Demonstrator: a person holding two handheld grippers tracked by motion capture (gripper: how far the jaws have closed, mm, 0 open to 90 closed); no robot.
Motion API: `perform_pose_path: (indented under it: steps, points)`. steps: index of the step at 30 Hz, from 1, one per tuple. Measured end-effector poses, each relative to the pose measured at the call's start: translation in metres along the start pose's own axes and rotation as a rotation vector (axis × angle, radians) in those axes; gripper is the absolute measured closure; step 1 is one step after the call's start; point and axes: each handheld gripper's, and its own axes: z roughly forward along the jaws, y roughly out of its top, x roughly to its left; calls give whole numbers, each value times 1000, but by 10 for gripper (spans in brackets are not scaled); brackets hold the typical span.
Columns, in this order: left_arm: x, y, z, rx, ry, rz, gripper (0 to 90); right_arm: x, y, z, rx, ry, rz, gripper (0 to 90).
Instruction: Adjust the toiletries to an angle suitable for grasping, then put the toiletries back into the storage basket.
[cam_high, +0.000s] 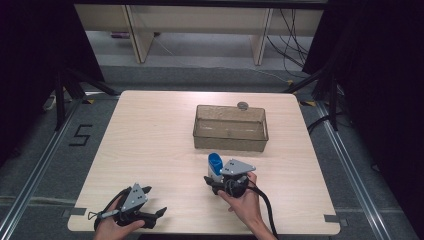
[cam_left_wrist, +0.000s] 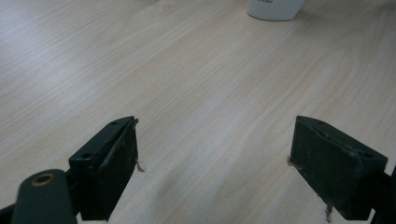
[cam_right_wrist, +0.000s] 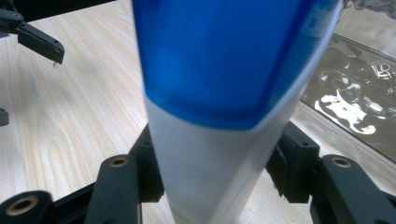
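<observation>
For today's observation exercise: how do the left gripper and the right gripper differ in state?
The left gripper is open, with bare table between its jaws; the right gripper is shut on a blue-capped white tube. The left sits near the table's front edge; the right is nearer the clear bin. Both are hand-held.

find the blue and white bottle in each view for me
High view: the bottle stands just below centre, in front of the clear bin, at the right tongs.
Left gripper view: its white base sits at the top edge, right of centre.
Right gripper view: it rises up the middle, between the jaws.
Shared landmark: the light wooden table.
</observation>
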Motion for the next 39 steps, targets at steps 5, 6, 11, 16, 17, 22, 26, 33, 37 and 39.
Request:
perform_pose_path:
  steps: [5, 6, 11, 16, 17, 22, 26, 33, 37, 39]
  points:
    - [0, 0, -1, -3, -14, -4, 148, 1, 0, -1, -1, -12, -6, 512]
    - [0, 0, -1, -2, -16, -4, 148, 1, 0, 0, -6, -16, -8, 514]
    - [1, 0, -1, 0, -2, 6, 148, 1, 1, -1, -5, -23, -21, 522]
    - [-1, 0, 0, -13, -12, -14, 149, -1, 3, -4, -21, -25, -22, 528]
    - [0, 0, -1, -4, -8, -1, 148, -1, 4, -5, -21, -30, -20, 529]
    - [-3, 0, -1, -27, -9, -11, 149, -4, 8, -10, -28, -38, -9, 531]
    - [-3, 0, -2, -21, -1, -8, 148, -9, 12, -12, -34, -39, -25, 532]
    - [-3, 0, -1, -29, -10, -9, 149, -16, 15, -16, -41, -53, -19, 534]
    - [-2, 0, -2, -18, -6, 6, 148, -21, 17, -18, -35, -53, -9, 535]
    - [-2, 0, -2, -14, -7, 9, 148, -24, 20, -21, -34, -56, -14, 536]
